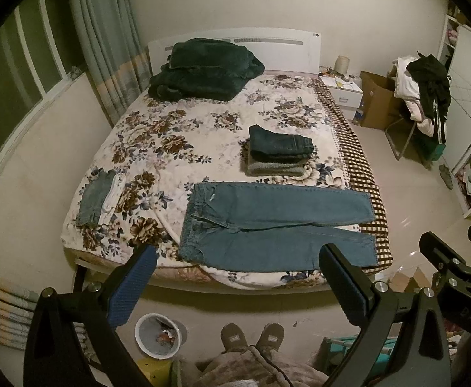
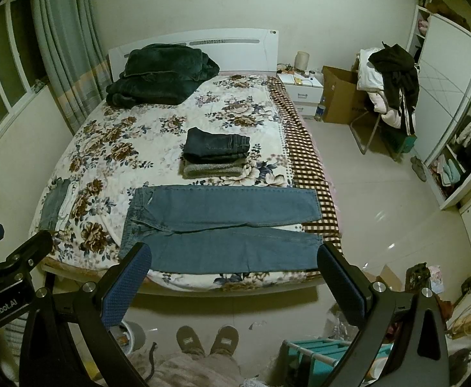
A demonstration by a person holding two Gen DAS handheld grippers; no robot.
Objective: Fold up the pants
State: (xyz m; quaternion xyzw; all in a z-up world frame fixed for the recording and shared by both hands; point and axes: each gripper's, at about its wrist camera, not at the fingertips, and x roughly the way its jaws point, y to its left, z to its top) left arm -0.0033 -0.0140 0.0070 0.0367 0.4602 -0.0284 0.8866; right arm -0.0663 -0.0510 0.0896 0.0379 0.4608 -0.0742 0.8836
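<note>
Two sets of black tongs with blue ribbed pads hang above the foot of a bed, both spread wide and holding nothing: the left tongs (image 1: 235, 277) and the right tongs (image 2: 232, 274) sit side by side, each catching the edge of the other in its view. Below them stands a person in brown slippers (image 1: 251, 338), just off the bed's near edge.

A pair of light blue denim jeans (image 1: 274, 222) lies flat along that near edge of the floral-print bedspread (image 1: 158, 148), waistband toward the left side of the bed, both legs running toward the right side, their hems reaching a brown-and-white checked blanket (image 1: 358, 161) that runs down the bed's right edge. The legs lie one beside the other with a slim gap opening toward the hems; the cloth looks smooth, with only slight creasing at the fly. Spread out this close to the standing person, the jeans appear set out ready for a first fold, not yet begun.

Further in, near the bed's middle, a stack of folded garments (image 1: 279, 151), dark denim over grey knit, likely marks where finished items go. A smaller pile of pale denim and white cloth (image 1: 98, 200) rests by the left edge, and a heap of dark green plush bedding (image 1: 200, 69) sits against the headboard.
</note>
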